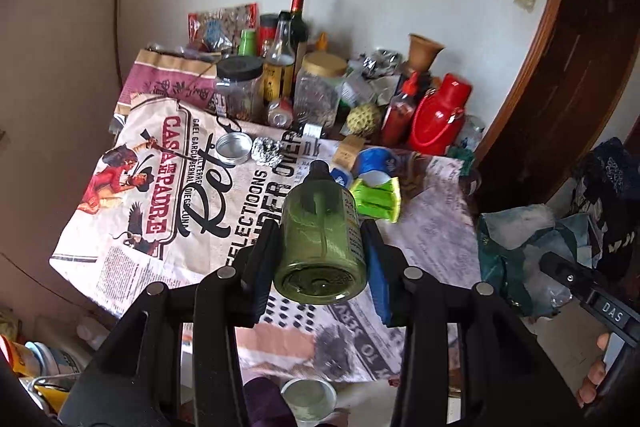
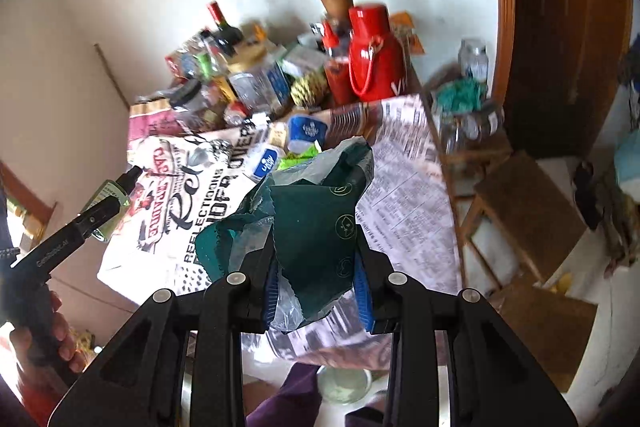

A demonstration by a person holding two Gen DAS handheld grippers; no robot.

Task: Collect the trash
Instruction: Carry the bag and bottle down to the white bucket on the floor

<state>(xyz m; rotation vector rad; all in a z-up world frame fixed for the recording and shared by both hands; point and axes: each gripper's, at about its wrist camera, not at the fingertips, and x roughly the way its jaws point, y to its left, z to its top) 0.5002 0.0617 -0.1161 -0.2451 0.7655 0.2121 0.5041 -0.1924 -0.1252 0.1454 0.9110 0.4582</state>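
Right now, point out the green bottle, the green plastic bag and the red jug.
green bottle (image 1: pixel 320 227), left wrist view, on its body.
green plastic bag (image 2: pixel 316 227), right wrist view, on its dark green fold.
red jug (image 1: pixel 438 115), left wrist view, on its body.

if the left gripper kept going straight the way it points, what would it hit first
Probably the green packet, which lies just past the cap of the green bottle held by the left gripper. The bottle looks raised off the table, so depth is unclear and it might pass over the packet.

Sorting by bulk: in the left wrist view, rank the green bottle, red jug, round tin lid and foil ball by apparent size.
1. green bottle, though nearness inflates it
2. red jug
3. tin lid
4. foil ball, close to the lid
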